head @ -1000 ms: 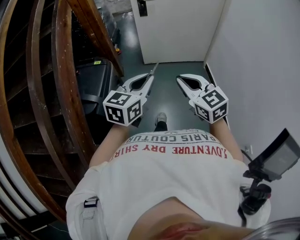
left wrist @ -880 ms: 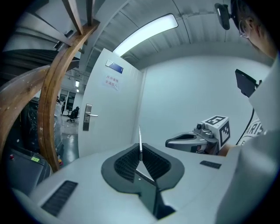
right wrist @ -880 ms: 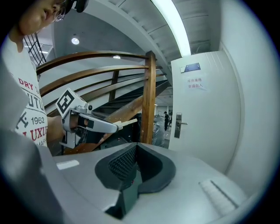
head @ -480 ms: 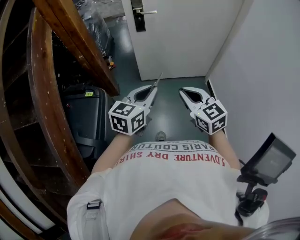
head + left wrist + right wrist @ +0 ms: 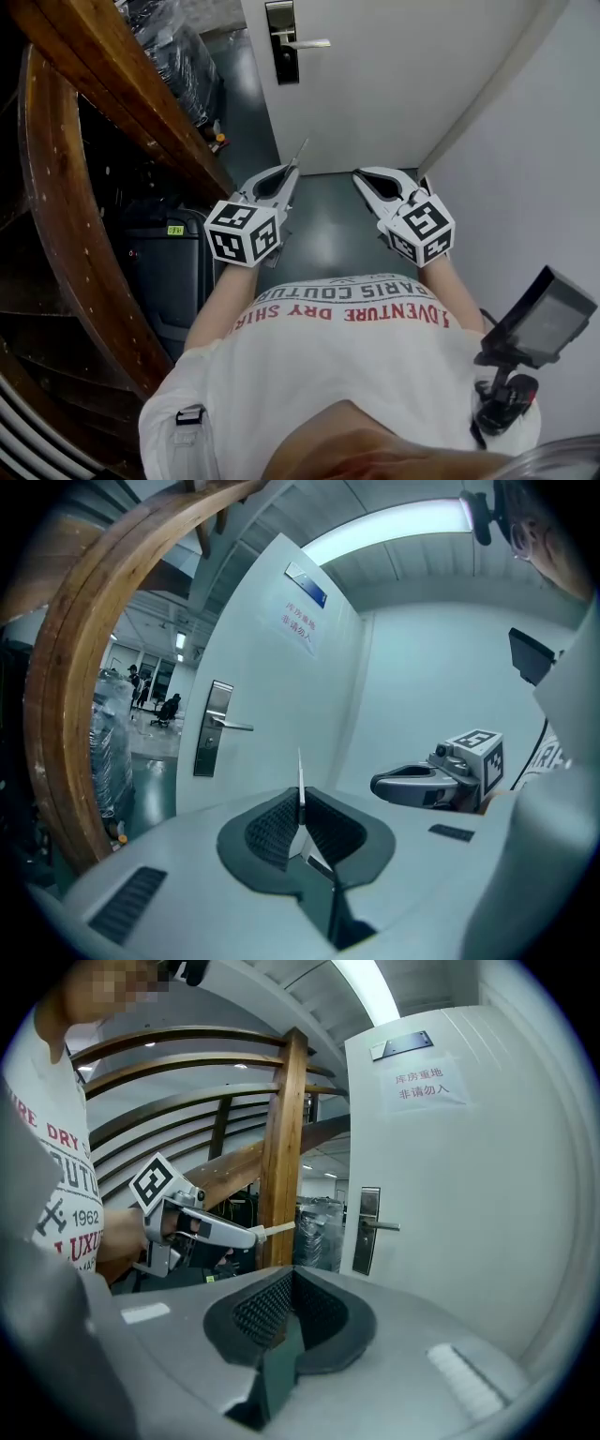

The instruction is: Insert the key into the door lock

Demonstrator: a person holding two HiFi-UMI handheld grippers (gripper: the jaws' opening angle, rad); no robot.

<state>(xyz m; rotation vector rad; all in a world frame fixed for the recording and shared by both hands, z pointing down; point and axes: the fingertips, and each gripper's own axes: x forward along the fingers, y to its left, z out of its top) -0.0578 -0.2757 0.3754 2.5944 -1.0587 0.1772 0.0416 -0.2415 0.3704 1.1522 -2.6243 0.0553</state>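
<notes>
Left gripper [image 5: 292, 170] clamping key [image 5: 300, 780], blade pointing at door [image 5: 403, 84], well apart from lock [image 5: 282, 42] on door's left side. Right gripper [image 5: 360, 176] hanging closed, holding nothing, facing door, nearer door's right side.

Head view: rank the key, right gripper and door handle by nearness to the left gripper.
1. Key, clamped in the left gripper's jaws.
2. Right gripper, beside it on the right.
3. Door handle, ahead on the door.
</notes>
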